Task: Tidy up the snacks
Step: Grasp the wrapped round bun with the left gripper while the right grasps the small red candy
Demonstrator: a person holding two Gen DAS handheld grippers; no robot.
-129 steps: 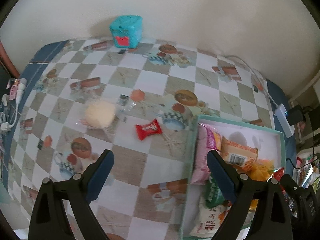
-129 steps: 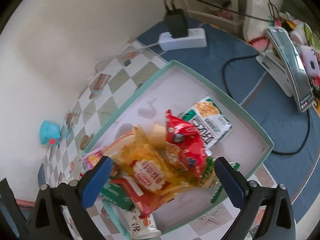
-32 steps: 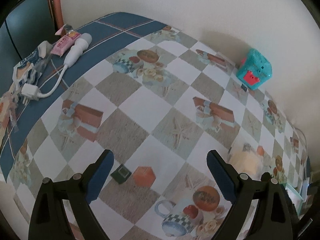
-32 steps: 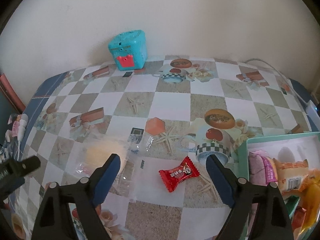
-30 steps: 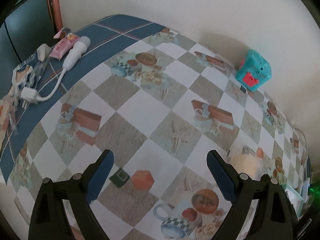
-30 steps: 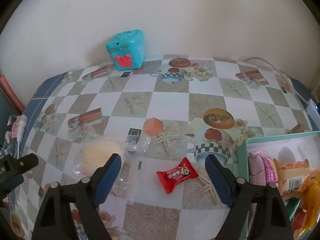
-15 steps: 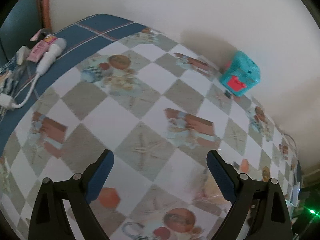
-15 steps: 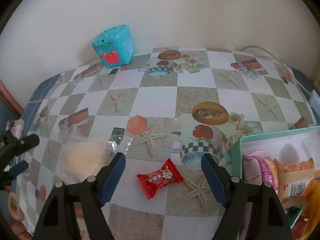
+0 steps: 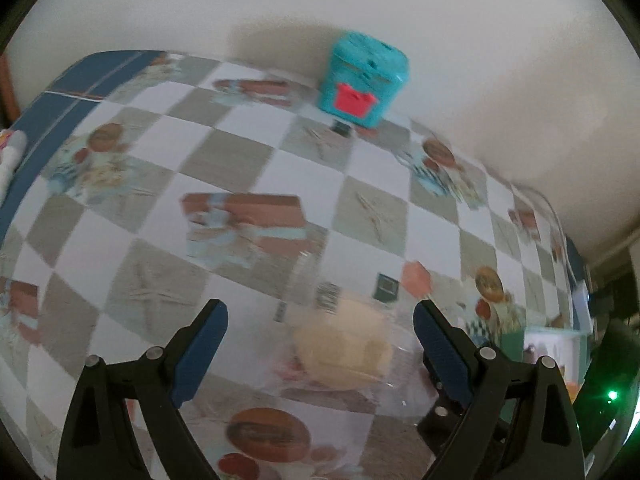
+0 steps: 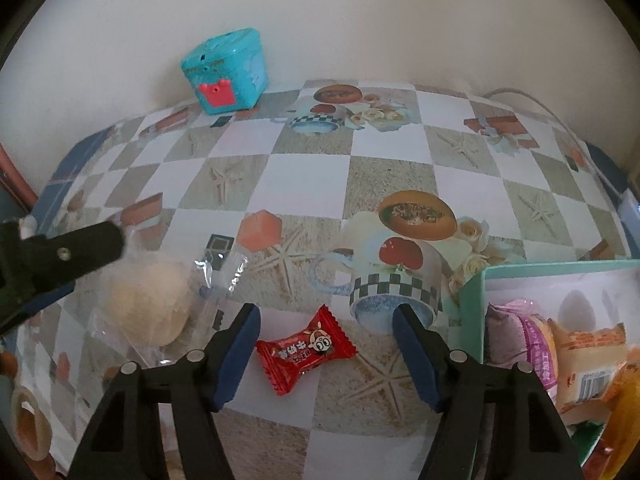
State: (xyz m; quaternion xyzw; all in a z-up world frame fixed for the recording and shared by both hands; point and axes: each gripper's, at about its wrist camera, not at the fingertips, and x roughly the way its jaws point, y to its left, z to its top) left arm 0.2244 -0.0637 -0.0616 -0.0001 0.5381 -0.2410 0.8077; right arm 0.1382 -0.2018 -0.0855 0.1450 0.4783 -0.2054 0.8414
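A tabletop [image 10: 308, 168] covered with a chequered cloth printed with cups, starfish and parcels is seen from both wrist views, with a pale wall behind it. The right gripper [image 10: 326, 326] is pointed down at a small red wrapped candy [image 10: 306, 349], which lies flat on the cloth between the two blue-padded jaws; the jaws have just been closing, yet a gap is left on each side and the wrapper is not pressed. To the left of the candy a round pale bun in a clear wrapper [image 10: 146, 306] is lying on the cloth, apart from the candy. The left gripper [image 9: 320, 330] is held over that bun [image 9: 342, 350], its jaws spread wide with the bun below and between them, closer to the right-hand pad; whether it is touched cannot be told, since this view is blurred. In the right wrist view one dark finger of the left gripper is seen at the left edge, just beside the bun. At the right edge a shallow teal-rimmed box [image 10: 520, 270] is standing on the tabletop, and several snack packets [image 10: 560, 354] are lying inside it. A teal cube-shaped container with a red front [image 10: 224, 76] is set against the wall, well apart from the snacks.
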